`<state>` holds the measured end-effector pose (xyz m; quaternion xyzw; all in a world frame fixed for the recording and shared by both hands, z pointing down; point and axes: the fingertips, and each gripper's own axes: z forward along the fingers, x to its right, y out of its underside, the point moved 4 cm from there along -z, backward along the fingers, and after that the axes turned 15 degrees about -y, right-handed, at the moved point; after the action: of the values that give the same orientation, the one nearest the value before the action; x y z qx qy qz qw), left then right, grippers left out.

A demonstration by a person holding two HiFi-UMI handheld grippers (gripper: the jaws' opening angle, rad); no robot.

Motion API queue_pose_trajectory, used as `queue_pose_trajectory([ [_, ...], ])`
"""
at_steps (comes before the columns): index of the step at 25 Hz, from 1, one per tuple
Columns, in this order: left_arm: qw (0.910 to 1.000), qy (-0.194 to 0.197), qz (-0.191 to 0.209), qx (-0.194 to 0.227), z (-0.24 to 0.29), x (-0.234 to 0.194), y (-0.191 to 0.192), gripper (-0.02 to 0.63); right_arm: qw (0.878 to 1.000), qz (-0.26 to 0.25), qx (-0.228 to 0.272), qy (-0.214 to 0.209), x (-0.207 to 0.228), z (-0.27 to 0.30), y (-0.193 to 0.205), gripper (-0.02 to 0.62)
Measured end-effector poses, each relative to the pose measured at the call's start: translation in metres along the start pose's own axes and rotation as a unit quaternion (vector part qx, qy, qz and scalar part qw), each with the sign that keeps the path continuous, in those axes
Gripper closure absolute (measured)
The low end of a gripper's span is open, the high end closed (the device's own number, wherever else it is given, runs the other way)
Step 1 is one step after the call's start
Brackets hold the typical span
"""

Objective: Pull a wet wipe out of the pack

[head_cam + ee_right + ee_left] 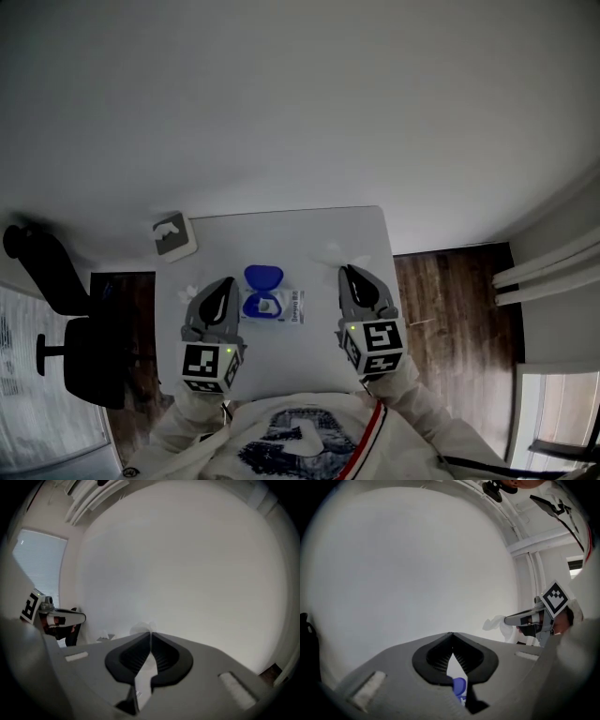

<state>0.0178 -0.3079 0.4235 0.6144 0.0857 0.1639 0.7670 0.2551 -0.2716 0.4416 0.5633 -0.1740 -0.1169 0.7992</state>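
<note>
The wet wipe pack [277, 306] lies on the white table [309, 234], its blue lid [263, 277] flipped open. My right gripper [347, 272] hangs above the table to the right of the pack, shut on a white wet wipe [496, 623] that sticks out past its tips; the right gripper view shows the wipe [140, 629] just beyond the closed jaws. Left of the pack, my left gripper [228, 281] is held off the table with its tips together and nothing between them. The blue lid [459, 685] shows below them.
A small grey and white box [174, 235] sits at the table's far left corner. A black chair [67, 319] stands left of the table. Wooden floor [450, 300] lies to the right, and a plain white wall rises behind.
</note>
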Motion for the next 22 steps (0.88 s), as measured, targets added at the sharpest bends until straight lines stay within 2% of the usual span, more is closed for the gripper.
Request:
queue_pose_trajectory([
  [9, 0.9986, -0.003, 0.002, 0.053, -0.008, -0.003, -0.073, 0.601, 0.996, -0.017, 0.092, 0.016, 0.002, -0.026, -0.076, 0.583],
  [14, 0.9976, -0.005, 0.002, 0.069, -0.014, 0.002, -0.099, 0.601, 0.990, -0.034, 0.136, 0.017, -0.004, -0.046, -0.107, 0.583],
  [18, 0.9975, -0.017, 0.008, 0.068, -0.017, 0.015, -0.100, 0.601, 0.989, -0.033, 0.146, 0.010, 0.005, -0.056, -0.106, 0.583],
  [22, 0.9983, -0.032, 0.018, 0.045, -0.024, 0.035, -0.088, 0.601, 0.987, -0.008, 0.158, -0.006, 0.020, -0.069, -0.087, 0.584],
])
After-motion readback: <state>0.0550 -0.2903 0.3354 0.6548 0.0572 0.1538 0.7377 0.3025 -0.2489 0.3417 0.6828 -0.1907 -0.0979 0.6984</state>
